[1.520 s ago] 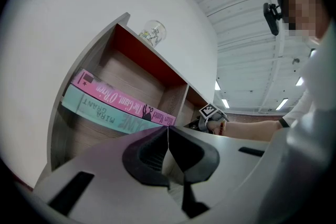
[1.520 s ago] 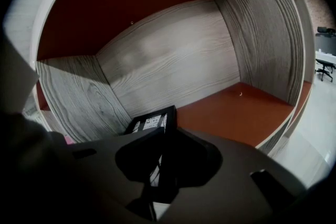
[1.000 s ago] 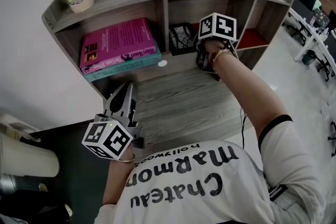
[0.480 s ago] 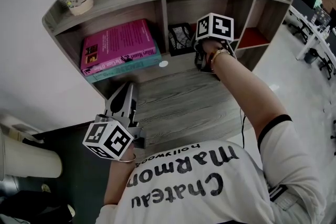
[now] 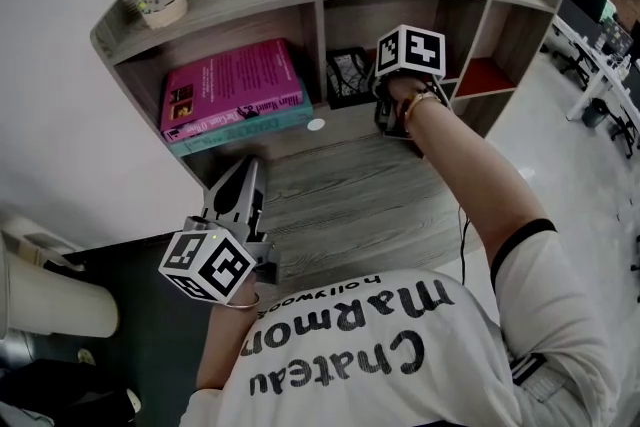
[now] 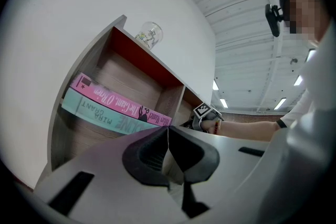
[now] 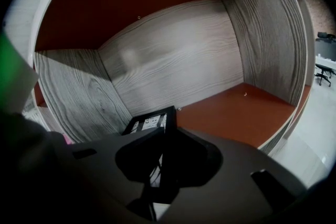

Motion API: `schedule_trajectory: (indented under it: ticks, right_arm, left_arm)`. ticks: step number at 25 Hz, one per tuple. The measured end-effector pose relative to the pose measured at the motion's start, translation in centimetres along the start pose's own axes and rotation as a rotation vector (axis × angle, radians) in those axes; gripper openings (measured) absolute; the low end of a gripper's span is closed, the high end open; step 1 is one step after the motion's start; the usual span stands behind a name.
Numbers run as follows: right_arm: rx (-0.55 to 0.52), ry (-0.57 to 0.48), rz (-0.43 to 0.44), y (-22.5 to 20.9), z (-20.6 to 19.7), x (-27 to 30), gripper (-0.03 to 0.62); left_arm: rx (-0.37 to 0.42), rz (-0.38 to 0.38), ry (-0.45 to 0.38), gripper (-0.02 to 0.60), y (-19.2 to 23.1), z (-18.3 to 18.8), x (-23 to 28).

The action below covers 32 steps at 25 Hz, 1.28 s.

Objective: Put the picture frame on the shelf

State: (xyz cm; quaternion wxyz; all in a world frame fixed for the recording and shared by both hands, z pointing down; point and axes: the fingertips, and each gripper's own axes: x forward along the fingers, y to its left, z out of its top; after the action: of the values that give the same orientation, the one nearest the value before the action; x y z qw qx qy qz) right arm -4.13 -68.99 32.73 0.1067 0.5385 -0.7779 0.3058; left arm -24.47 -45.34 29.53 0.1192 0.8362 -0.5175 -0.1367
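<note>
**Frame inside the shelf, not yet let go.**
The right gripper reaches into a red-floored compartment of the shelf, tipped downward. Its jaws pinch the black frame by its edge (seated or not, I can't tell). Releasing it is what's left. The left gripper waits well apart, roughly level, jaws pressed together on nothing.

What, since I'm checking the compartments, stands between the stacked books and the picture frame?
The head view shows the shelf's upright divider between them: the stacked books lie in the left compartment, the picture frame in the middle one.
</note>
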Motion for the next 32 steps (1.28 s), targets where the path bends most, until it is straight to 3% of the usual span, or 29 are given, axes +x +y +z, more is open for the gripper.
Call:
schedule_trajectory:
  ticks: [17, 32]
  right_arm:
    - [-0.125, -0.021, -0.044, 0.4, 0.1, -0.1, 0.078]
    - [-0.161, -0.032, -0.015, 0.6, 0.1, 0.1, 0.101]
  left_arm:
    - [0.004, 0.007, 0.007, 0.018, 0.4, 0.6, -1.0]
    - [0.029, 0.021, -0.009, 0.018, -0.2, 1.5, -1.5]
